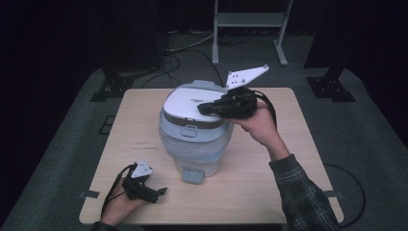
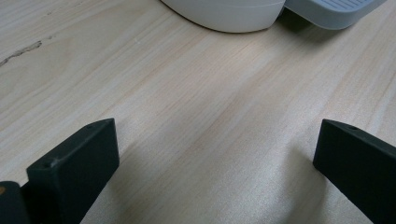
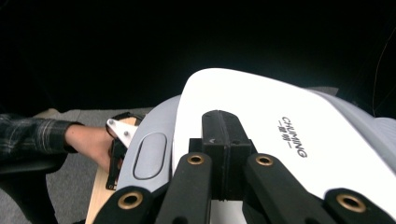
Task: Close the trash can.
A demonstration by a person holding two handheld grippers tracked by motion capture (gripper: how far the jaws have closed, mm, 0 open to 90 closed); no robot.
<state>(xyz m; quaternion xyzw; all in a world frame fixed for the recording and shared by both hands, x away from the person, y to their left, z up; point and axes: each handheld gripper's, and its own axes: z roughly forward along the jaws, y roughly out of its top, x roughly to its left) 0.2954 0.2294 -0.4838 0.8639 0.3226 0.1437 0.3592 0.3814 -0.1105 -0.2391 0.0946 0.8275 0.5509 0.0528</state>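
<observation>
A white and grey lidded bin (image 1: 195, 127) stands in the middle of the wooden table (image 1: 144, 110), with a plastic liner bunched under its lid. My right gripper (image 1: 204, 108) is shut, its jaws pressed together, and its tip lies over the white lid (image 3: 261, 112) from the right; contact is not certain. In the right gripper view the closed jaws (image 3: 223, 140) rest against that lid beside the printed lettering. My left gripper (image 1: 161, 191) sits low at the table's front left, open, with bare wood between its jaws (image 2: 215, 154).
The bin's grey foot pedal (image 1: 193, 174) juts toward the front edge; its base (image 2: 229, 14) and pedal (image 2: 334, 9) show at the top of the left gripper view. A white metal frame (image 1: 250, 21) and dark stands sit on the floor behind the table.
</observation>
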